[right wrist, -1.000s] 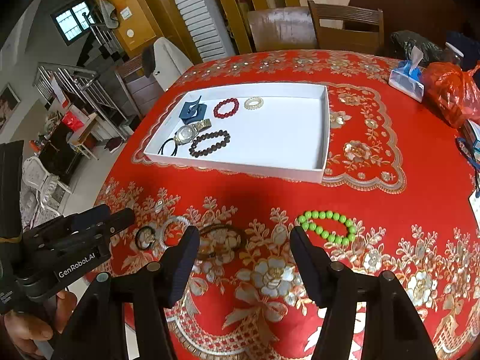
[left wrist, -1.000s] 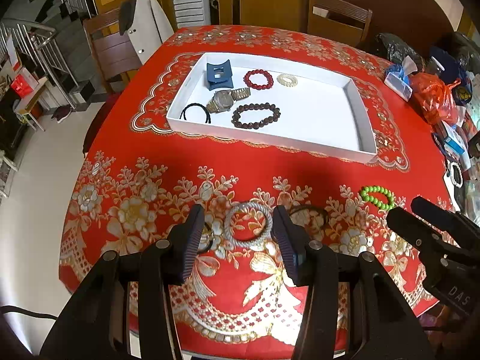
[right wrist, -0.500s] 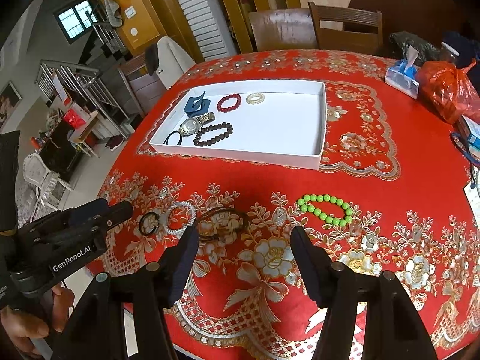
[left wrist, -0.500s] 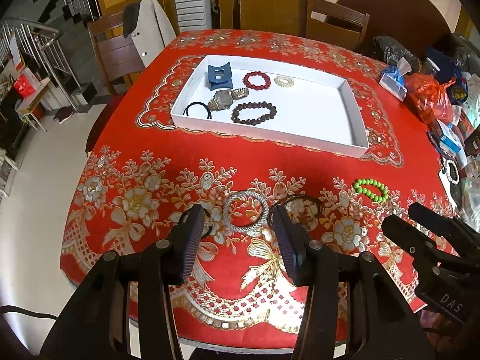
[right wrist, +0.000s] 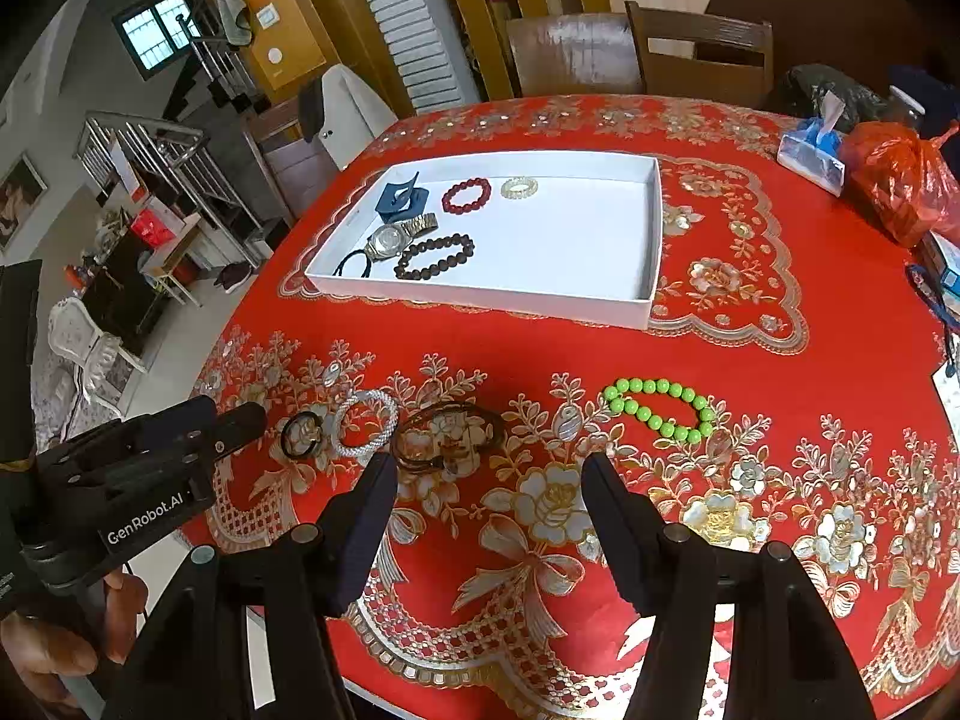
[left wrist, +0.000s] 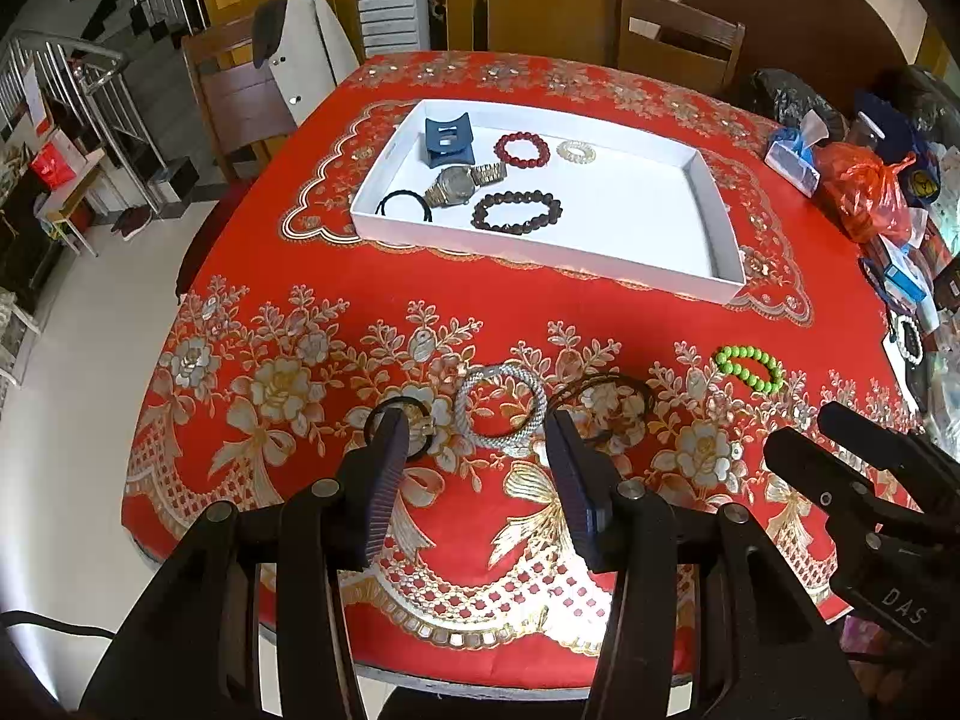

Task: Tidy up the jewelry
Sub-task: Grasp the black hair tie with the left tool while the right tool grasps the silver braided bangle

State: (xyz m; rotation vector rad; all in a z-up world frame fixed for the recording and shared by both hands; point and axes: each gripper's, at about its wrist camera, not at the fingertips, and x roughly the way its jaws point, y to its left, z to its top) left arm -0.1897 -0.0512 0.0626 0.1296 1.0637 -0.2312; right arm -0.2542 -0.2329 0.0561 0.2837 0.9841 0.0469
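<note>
Four round bracelets lie in a row on the red flowery cloth (left wrist: 336,276), near the white tray (left wrist: 717,222): a thin black ring (left wrist: 396,420), a sparkly silver rope (left wrist: 501,411), a brown cord (right wrist: 450,435), and shiny green beads (right wrist: 660,408). The tray holds bead bracelets (left wrist: 516,213) and a metal watch (left wrist: 462,183). The left gripper (left wrist: 477,438) and right gripper (right wrist: 489,483) hang above with fingers spread, holding nothing.

Both views are taken from fisheye cameras mounted behind the black two-finger grippers, looking forward and steeply down onto the round table covered with a red, gold-flowered cloth (left wrist: 336,294). The left view is framed by the left gripper (left wrist: 477,423), the right view by the right gripper (right wrist: 489,468). The table's near edge is seen close; the shallow white rectangular tray (left wrist: 714,222) lies farther off. Tray, silver woven bangle (left wrist: 501,408) and green beaded bracelet (right wrist: 657,408) are shared, and each gripper is caught at the other view's side.
</note>
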